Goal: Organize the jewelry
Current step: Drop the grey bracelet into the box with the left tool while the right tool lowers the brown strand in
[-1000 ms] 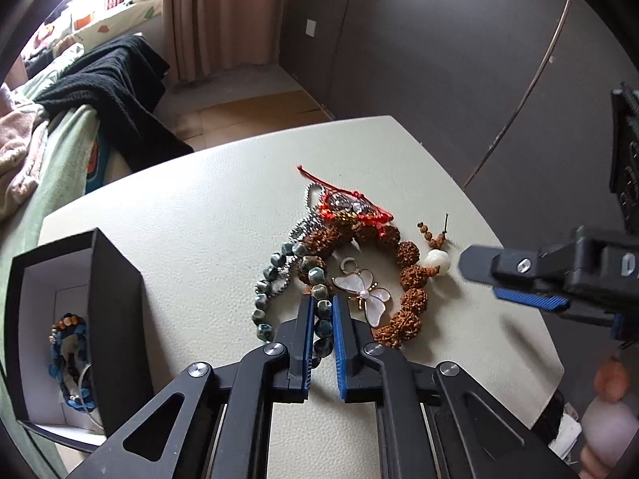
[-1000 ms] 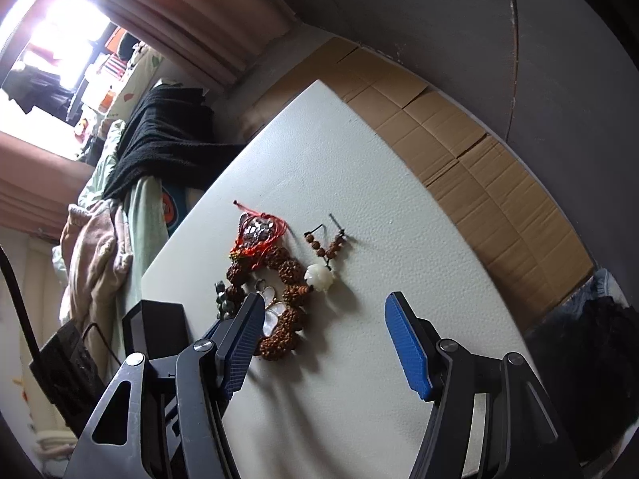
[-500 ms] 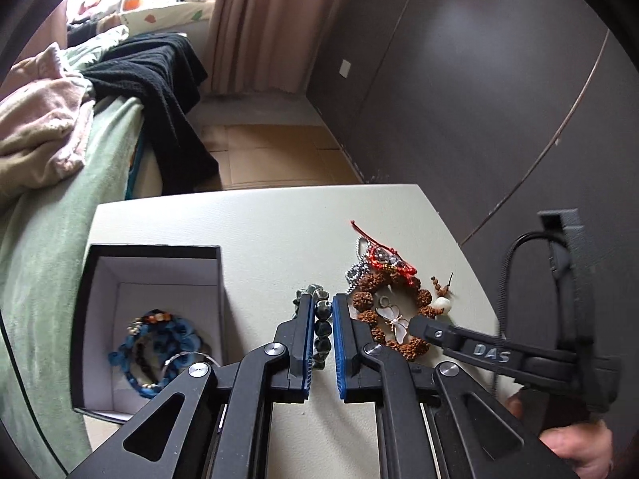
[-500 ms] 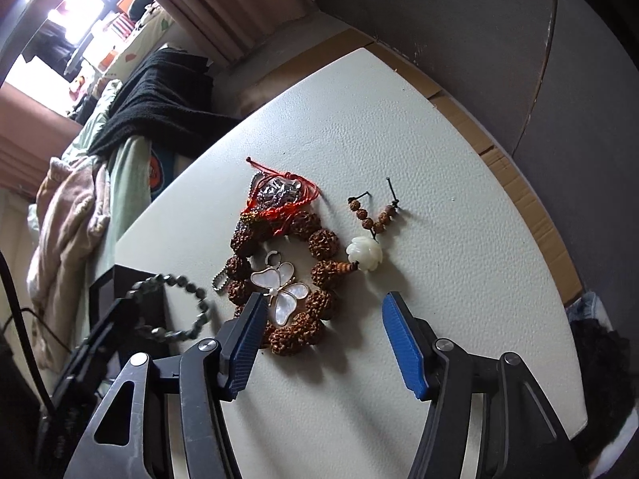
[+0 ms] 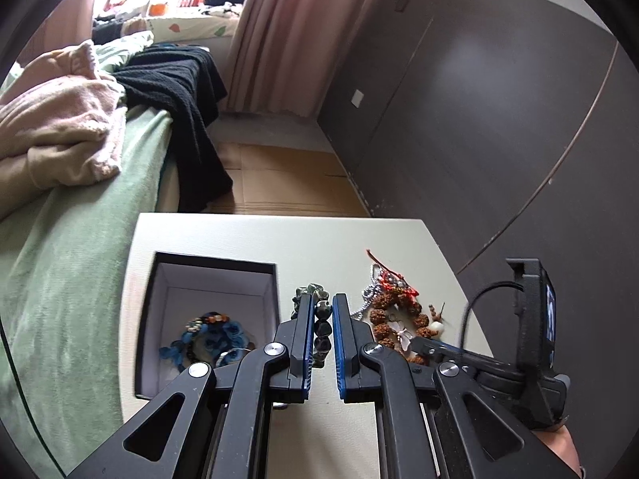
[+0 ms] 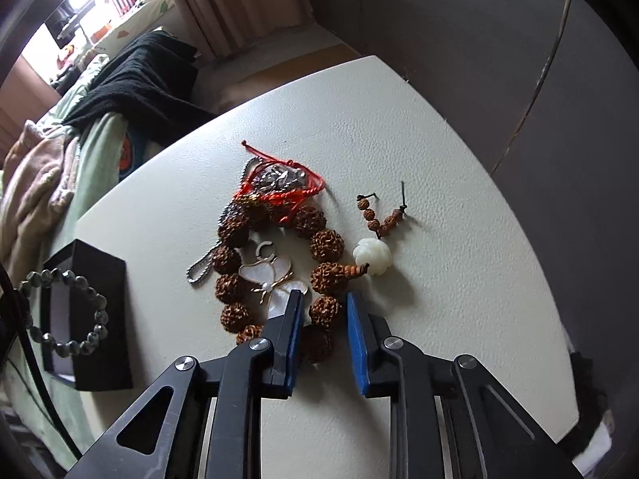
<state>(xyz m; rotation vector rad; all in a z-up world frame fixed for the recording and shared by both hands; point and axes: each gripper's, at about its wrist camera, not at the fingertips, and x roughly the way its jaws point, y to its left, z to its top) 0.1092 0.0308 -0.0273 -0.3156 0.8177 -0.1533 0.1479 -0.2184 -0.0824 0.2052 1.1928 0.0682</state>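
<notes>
My left gripper (image 5: 322, 299) is shut on a dark green bead bracelet (image 5: 322, 335), held off the table just right of the open black box (image 5: 215, 265). In the right wrist view that bracelet (image 6: 100, 316) hangs as a ring in front of the box (image 6: 100, 263). My right gripper (image 6: 324, 295) points down at the brown knobbly bead bracelet (image 6: 326, 244). Its jaws are closing with two of its beads between them, and a sliver of gap shows at the right pad. A white butterfly pendant (image 6: 271, 275) lies inside the brown ring.
A red cord bracelet (image 6: 279, 183), a silver chain (image 6: 201, 271) and a white flower bead (image 6: 372, 256) lie on the pale table (image 6: 439, 159). Blue jewelry (image 5: 211, 335) sits in the box. A bed (image 5: 80, 239) with clothes lies left; dark wall panels stand behind.
The left gripper lifted the green bracelet off the pile and carried it left toward the box. The right gripper came down over the brown bracelet and its jaws narrowed around the beads.
</notes>
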